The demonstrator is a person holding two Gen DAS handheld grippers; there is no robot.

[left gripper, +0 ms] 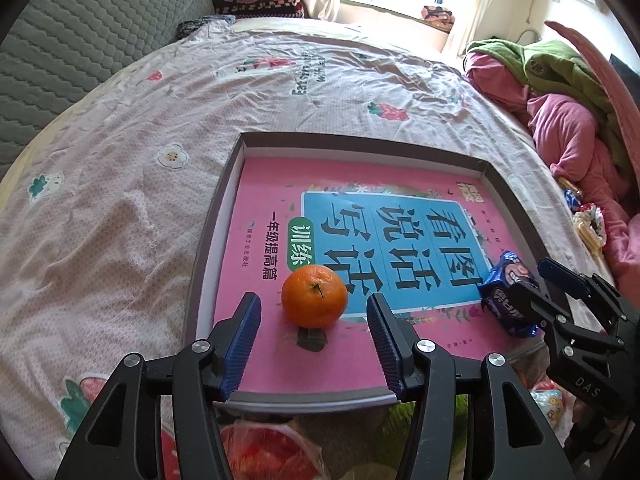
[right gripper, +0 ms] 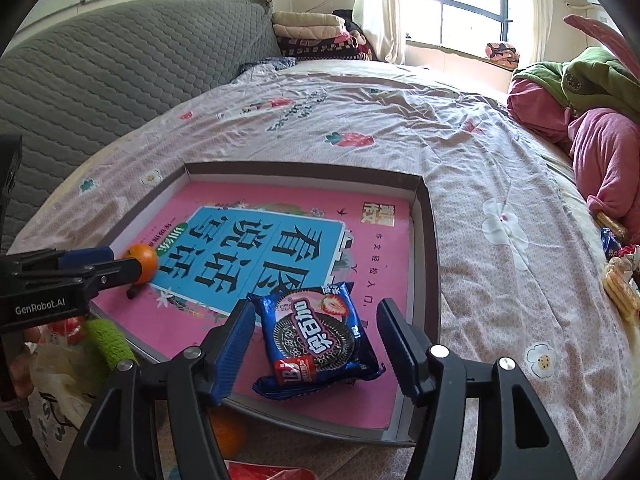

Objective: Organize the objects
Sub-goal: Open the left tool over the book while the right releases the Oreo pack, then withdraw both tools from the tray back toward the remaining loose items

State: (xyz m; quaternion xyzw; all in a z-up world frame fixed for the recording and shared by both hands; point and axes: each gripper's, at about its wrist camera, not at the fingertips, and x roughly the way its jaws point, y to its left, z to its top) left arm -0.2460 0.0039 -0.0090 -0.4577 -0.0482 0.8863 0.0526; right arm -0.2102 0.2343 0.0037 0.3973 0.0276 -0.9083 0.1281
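Observation:
A shallow dark-rimmed box [left gripper: 360, 138] [right gripper: 304, 168] lies on the bed with a pink book [left gripper: 272, 196] [right gripper: 384, 280] flat inside it. An orange [left gripper: 314, 296] [right gripper: 146, 262] rests on the book's near left part. My left gripper [left gripper: 314, 300] [right gripper: 100, 264] straddles it, open, with a gap on each side of the fruit. A blue cookie packet [right gripper: 316, 340] [left gripper: 506, 296] lies on the book's near right part. My right gripper [right gripper: 317, 307] [left gripper: 560, 292] stands open around it, and its pads do not press on the wrapper.
The floral bedsheet [left gripper: 120, 200] spreads around the box. A grey quilted headboard [right gripper: 100, 76] rises at the left, folded blankets [right gripper: 316, 36] at the back, pink and green clothes [left gripper: 560, 100] at the right. Snack packets [right gripper: 618, 280] lie right; plastic bags [left gripper: 272, 448] and another orange [right gripper: 228, 432] sit at the near edge.

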